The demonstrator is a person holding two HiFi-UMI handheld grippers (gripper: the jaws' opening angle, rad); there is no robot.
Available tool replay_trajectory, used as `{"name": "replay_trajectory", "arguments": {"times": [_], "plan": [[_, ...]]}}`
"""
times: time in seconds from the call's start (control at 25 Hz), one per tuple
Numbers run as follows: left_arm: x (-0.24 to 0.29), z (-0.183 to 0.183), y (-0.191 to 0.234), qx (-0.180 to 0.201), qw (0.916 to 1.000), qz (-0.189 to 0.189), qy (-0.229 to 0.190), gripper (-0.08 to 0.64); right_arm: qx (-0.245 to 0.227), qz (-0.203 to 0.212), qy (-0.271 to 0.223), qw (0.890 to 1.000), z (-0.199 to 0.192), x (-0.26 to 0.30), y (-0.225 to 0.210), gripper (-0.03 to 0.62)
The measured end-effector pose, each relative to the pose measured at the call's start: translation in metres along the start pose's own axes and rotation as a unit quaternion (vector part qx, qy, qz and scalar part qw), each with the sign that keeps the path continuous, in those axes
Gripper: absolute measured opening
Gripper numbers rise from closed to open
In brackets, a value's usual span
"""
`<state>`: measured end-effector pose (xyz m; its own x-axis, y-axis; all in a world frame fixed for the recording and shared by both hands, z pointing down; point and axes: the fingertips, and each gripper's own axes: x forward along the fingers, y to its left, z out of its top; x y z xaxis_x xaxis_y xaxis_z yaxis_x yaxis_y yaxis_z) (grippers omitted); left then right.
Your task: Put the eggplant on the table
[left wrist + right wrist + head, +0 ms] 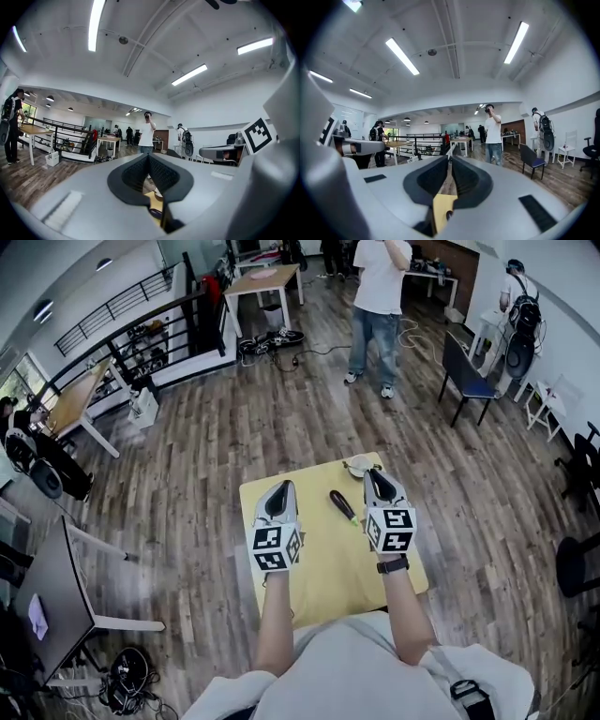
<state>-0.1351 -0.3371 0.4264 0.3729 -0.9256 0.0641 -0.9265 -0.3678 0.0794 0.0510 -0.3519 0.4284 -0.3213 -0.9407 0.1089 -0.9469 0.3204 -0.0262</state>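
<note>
A dark purple eggplant lies on the small yellow table, between my two grippers and touching neither. The left gripper hovers over the table's left part, its jaws together with nothing in them; in the left gripper view its tips meet, and a dark bit of the eggplant shows below them. My right gripper is held above the table's far right, also shut and empty. Its own view shows the jaws closed over a slice of the yellow table.
A pale bowl sits at the table's far edge, just beyond the right gripper. A person in a white shirt stands further off on the wood floor. A blue chair is at right, a dark desk and cables at left.
</note>
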Motion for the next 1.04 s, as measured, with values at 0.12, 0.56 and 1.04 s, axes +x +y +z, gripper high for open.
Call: {"name": "replay_trajectory", "arguments": {"times": [0.12,0.56,1.04], "plan": [[-0.009,0.005,0.0,0.001,0.9999,0.003,-0.01,0.008,-0.005,0.011,0.002,1.0,-0.002,-0.004,0.014,0.031],[-0.02,0.02,0.005,0.011,0.9995,0.01,-0.027,0.008,-0.028,0.052,-0.007,0.998,0.011,0.0,0.057,0.029],[-0.023,-0.002,0.015,0.001,0.9997,0.021,-0.008,0.008,-0.033,0.054,0.015,0.998,-0.009,0.003,0.062,0.029]]}}
